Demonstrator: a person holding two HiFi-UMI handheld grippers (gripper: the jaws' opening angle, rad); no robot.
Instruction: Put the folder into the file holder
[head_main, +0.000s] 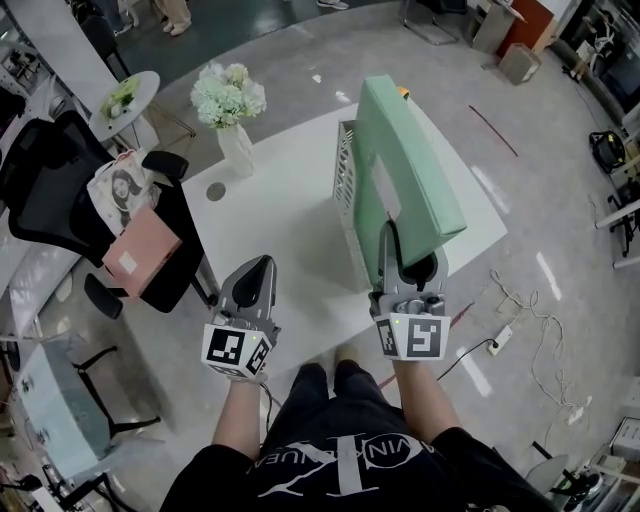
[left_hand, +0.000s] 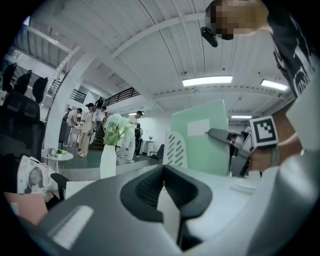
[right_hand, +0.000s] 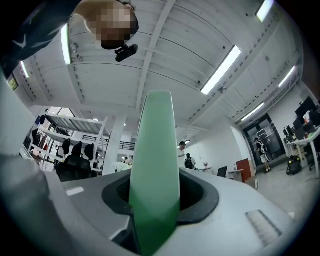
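The folder looks like smooth, matt, mint-green plastic. The file holder is white and slotted; whether metal or plastic I cannot tell. The bench is smooth, matt white. The left tongs and right tongs are matt grey plastic with black rubbery-looking linings. The floor is glossy grey.

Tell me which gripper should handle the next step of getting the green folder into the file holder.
Right. The right gripper has its fingers clamped on the green plastic folder, held upright beside the white perforated file holder. The left gripper holds nothing and sits well away from the holder.
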